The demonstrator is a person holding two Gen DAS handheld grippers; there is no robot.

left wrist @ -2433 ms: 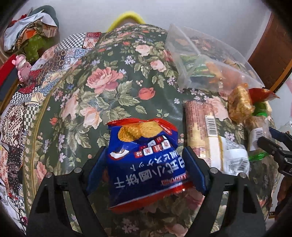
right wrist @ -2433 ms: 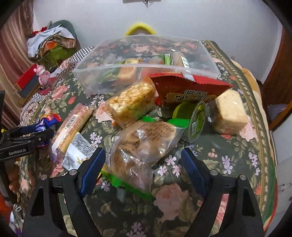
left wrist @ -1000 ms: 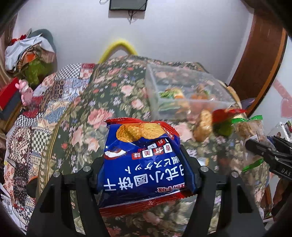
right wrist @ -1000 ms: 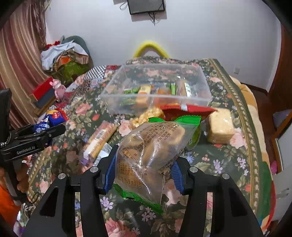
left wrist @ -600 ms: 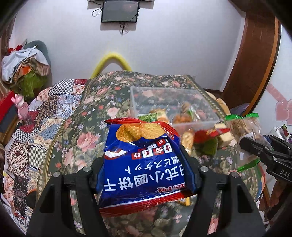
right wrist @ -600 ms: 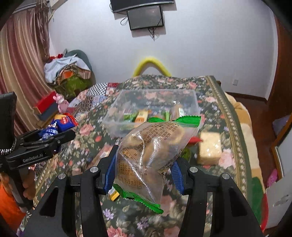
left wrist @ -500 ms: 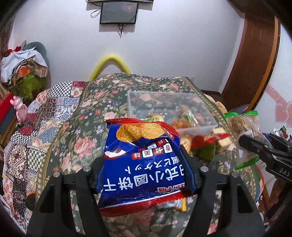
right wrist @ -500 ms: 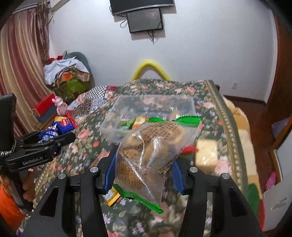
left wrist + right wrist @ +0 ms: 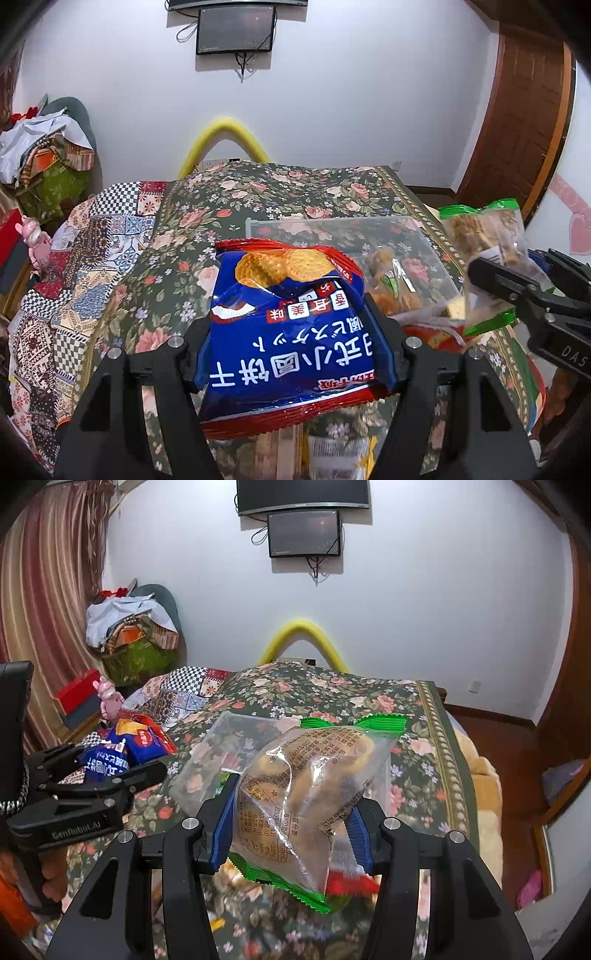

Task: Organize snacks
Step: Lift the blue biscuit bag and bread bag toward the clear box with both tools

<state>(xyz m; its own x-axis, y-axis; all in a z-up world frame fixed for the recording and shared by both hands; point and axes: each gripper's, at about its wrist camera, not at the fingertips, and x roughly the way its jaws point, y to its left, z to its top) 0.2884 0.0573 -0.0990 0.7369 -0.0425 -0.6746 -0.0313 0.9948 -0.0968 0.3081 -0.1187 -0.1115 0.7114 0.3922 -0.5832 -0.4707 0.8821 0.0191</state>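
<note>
Left tongs (image 9: 291, 332) pinched a blue biscuit bag (image 9: 288, 317), right tongs (image 9: 288, 827) a clear cookie pack (image 9: 306, 797); ahead sat the clear bin (image 9: 332, 229), where slick film risked slipping.

Glossy foil cracker bag (image 9: 291, 332); clear plastic bin (image 9: 343, 236).

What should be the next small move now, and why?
Probably carry the blue biscuit bag, gripped in the left claw, forward and right over the clear box ahead. Both claws hold bags raised; the right claw grips the green-edged bag.
</note>
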